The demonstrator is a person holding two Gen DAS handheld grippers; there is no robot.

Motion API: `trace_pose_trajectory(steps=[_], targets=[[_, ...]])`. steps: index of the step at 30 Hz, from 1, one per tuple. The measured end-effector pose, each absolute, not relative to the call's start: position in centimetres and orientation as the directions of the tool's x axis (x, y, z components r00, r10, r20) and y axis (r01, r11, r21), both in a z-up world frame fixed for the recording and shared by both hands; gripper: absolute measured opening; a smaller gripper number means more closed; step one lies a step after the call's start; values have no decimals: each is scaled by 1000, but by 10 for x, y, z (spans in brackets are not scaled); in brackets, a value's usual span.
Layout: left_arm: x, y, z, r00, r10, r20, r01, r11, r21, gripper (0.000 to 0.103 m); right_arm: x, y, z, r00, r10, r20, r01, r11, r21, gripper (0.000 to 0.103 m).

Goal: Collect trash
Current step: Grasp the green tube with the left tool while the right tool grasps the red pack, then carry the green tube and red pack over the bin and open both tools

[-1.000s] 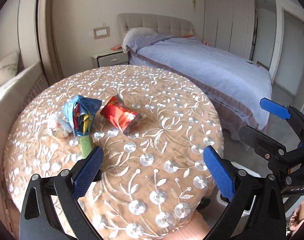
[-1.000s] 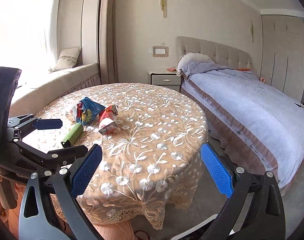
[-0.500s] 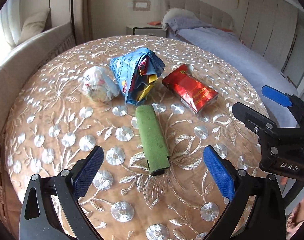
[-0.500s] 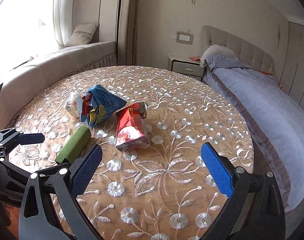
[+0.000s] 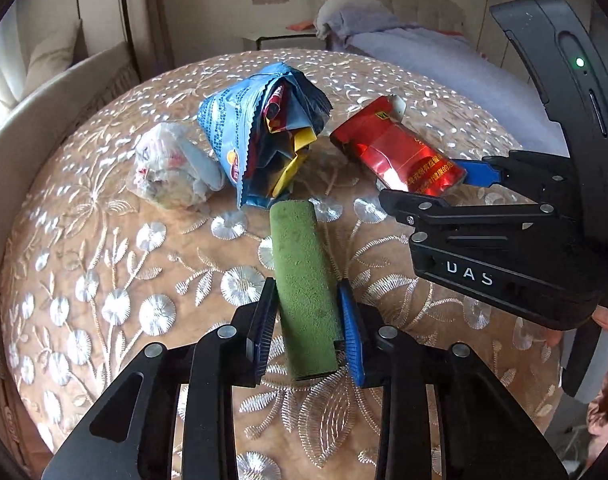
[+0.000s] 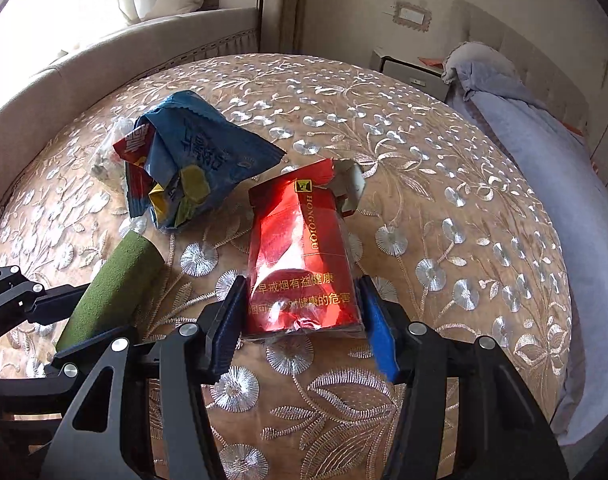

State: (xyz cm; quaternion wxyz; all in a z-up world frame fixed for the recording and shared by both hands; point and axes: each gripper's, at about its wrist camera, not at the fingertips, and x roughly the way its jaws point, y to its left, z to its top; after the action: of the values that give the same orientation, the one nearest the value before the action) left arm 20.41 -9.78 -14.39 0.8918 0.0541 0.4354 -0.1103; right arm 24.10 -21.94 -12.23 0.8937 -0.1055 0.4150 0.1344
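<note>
Looking down over the round table draped in a tan cloth with silver embroidered flowers (image 5: 115,264), we find four bits of trash bunched in the upper middle of both frames. The crumpled blue snack bag stuffed with red and yellow wrappers (image 5: 263,136) lies with its torn mouth toward the cameras. The flattened red foil cigarette pack (image 6: 299,256) runs lengthwise up the right wrist frame, torn flap at the far end. The green fuzzy oblong roll (image 5: 304,284) runs near vertical in the left wrist frame, its far end just beside the blue bag. The small knotted clear plastic bag (image 5: 171,168) sits left of the blue bag; its contents are hard to make out, and in the right wrist view the blue bag hides most of it.

Our left gripper (image 5: 308,328) has just been closing and now clenches the near part of the green roll, pads on both its sides. Our right gripper (image 6: 299,312) has likewise just been closing, its pads pressing the near end of the red pack. At the left frame's right edge, the right gripper's black body covers the table edge.
</note>
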Motion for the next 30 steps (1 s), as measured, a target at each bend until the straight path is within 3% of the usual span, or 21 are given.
trace_pose_trajectory(steps=[4,14,30], targets=[[201,-91,-141,592,-204,-779,253,966,-61,25,226,-226,-117,655,160,-738,-305,950,-64,57],[159,-101,-103,670,-222,-708,286,958,-29,25,154,-262,-84,737,167,-655,-250,968,-35,57],[94,-180,-69,683,-354,-639,481,876,29,25,47,-331,-61,813,28,-582,-76,995,-59,57]])
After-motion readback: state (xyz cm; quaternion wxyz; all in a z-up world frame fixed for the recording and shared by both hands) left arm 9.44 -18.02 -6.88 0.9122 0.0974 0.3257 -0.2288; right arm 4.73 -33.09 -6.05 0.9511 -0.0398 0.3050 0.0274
